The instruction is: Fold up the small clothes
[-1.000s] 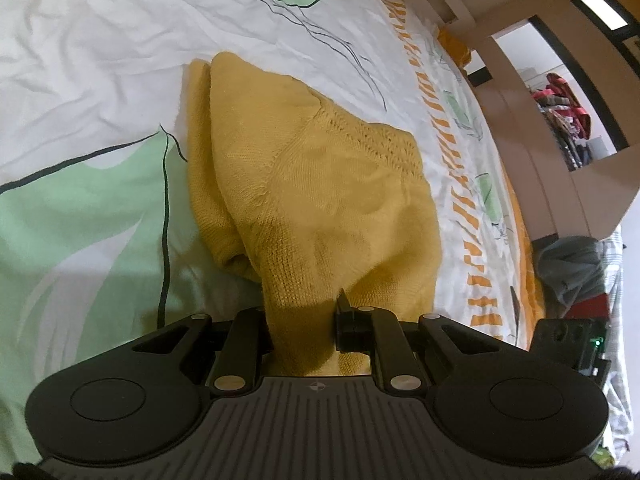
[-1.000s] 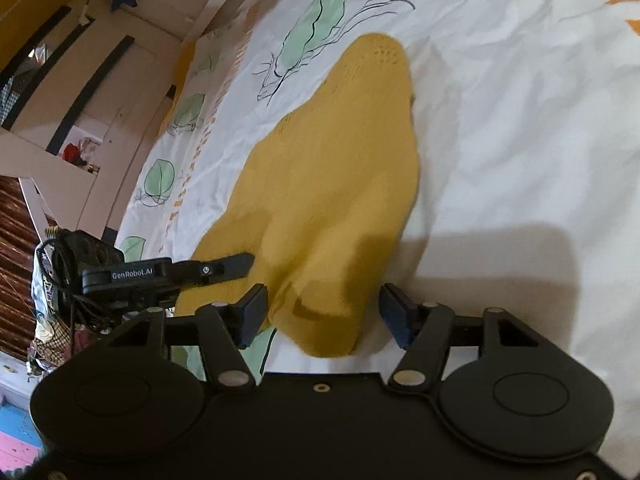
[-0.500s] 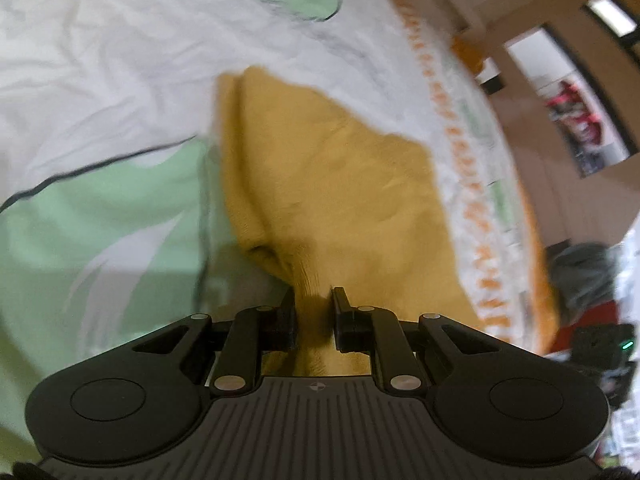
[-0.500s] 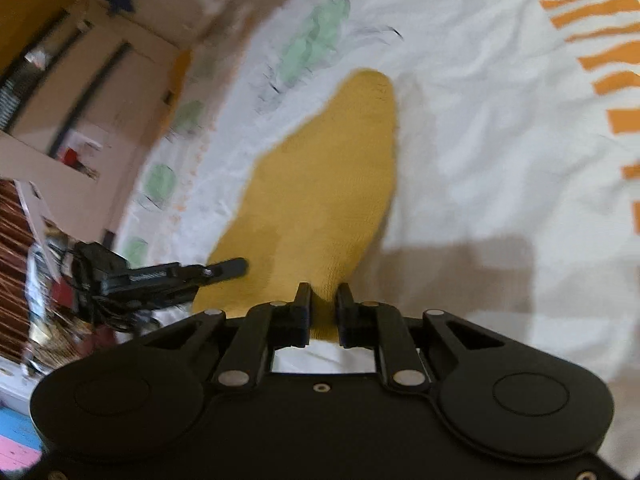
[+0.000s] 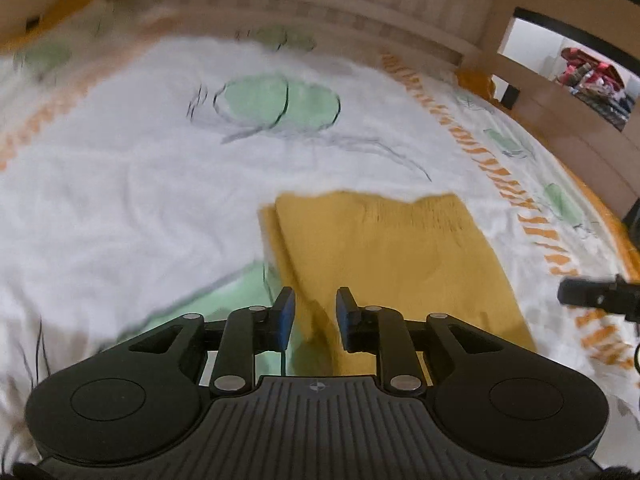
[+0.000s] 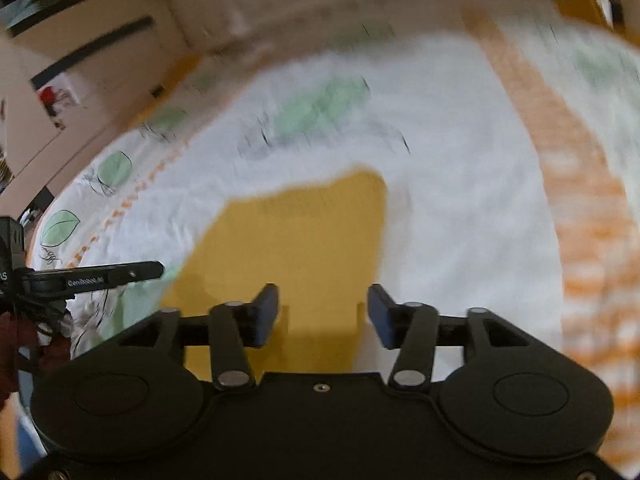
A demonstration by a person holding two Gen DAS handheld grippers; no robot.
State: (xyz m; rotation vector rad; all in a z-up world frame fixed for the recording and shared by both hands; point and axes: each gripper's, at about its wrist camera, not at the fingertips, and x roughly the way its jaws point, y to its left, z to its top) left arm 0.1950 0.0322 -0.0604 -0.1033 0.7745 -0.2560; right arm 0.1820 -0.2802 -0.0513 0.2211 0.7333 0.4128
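We look down along our two tongs at a bed covered by a white sheet (image 5: 120, 200) printed with green leaves and orange dashes. Both views are smeared by motion.

On the left, our left gripper (image 5: 315, 316) shows two black fingers (image 5: 285, 316) with blue pads, set a little apart, the jaws opening. The near left edge of a yellow knitted garment (image 5: 384, 256) shows in the gap between them. The pads do not seem to press it, though the blur makes this hard to judge. The garment lies folded on the sheet, spreading ahead of this gripper and to its right, with a second layer peeking out along its left side. A green leaf print sits just left of the fingers.

On the right, our right gripper (image 6: 323, 314) is released, its jaws wide and opening further. The garment (image 6: 296, 240) lies below and ahead of it, not touching either pad. White sheet (image 6: 460, 200) fills the space to its right. The other gripper's tip pokes in at the left edge.
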